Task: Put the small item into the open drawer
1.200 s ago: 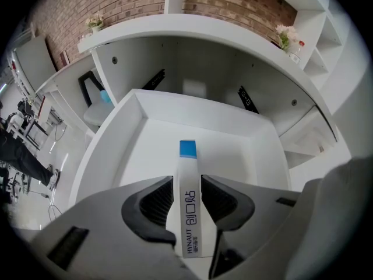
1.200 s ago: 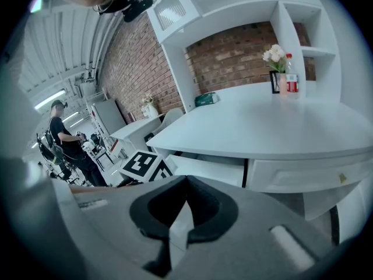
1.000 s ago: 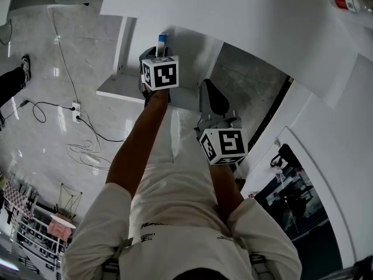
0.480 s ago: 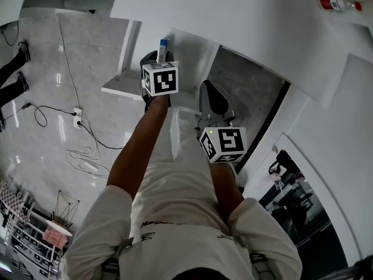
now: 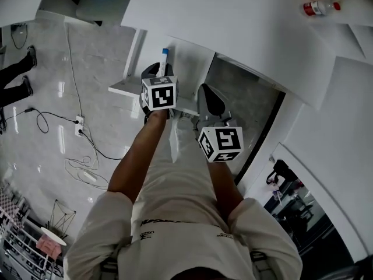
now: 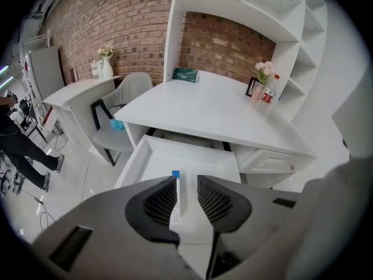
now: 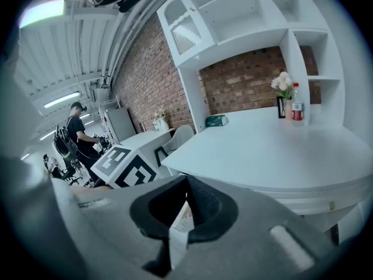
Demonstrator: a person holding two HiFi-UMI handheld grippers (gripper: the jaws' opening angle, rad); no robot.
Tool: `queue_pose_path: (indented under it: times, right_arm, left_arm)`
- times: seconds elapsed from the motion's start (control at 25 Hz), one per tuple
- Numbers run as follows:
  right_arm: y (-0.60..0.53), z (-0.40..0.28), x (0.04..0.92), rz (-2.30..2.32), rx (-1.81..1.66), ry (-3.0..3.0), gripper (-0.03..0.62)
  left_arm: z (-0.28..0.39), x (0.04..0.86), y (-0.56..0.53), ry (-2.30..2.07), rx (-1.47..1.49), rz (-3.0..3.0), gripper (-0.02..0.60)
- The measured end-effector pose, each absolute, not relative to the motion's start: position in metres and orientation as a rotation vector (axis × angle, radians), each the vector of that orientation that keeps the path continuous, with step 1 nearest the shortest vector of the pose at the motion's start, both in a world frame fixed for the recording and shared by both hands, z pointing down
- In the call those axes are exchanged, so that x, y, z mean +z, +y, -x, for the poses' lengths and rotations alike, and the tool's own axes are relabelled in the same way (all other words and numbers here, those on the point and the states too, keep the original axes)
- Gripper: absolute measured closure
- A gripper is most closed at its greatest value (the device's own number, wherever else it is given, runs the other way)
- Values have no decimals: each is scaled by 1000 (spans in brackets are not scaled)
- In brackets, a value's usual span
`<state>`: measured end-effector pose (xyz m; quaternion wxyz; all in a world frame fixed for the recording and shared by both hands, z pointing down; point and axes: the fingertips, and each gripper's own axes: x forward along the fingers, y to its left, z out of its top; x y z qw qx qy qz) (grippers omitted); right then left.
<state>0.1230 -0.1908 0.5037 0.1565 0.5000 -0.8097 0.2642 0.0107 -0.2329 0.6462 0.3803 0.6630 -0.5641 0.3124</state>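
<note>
The left gripper [image 6: 187,179] has its two black, mesh-faced fingers a little apart around a thin white tube [image 6: 175,198] with a blue cap [image 6: 175,174]. The tube lies along the left-hand pad, with a slit of white showing beside the other pad, and it is held clear of any surface. The right gripper [image 7: 186,178] has its fingers closed tip to tip. What looks like a white printed slip [image 7: 180,229] is caught in the hollow below the tips.

Just past the tube, in the middle of the left gripper view, is an open drawer [image 6: 133,163]. It is white, shallow and smooth, and it is pulled out from under a white desk [image 6: 221,112]. At the right of the desktop are a red-labelled bottle [image 6: 268,90] and pale flowers [image 6: 263,69], and a green box [image 6: 186,74] sits at its far edge. White shelves [image 6: 291,16] rise at the upper right.

A grey padded chair [image 6: 125,92] stands left of the drawer, and rough red brick wall [image 6: 116,22] fills the upper left. In the head view the floor [image 5: 52,86] is glossy pale stone, with loose cables [image 5: 87,144] trailing at the left.
</note>
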Motion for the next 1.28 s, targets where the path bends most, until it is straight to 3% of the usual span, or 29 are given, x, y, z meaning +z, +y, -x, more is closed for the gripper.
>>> queue_pose_path:
  times: [0.68,1.28]
  right_arm:
    - [-168,-113,413,-1417,624,-2448,595]
    - [-155,-109,325,-1436,494,-2576,595]
  left_arm:
    - [-10,484,-207,-1576,589,-1895,582]
    - [-16,361,-170,-1680,442,-2123,584]
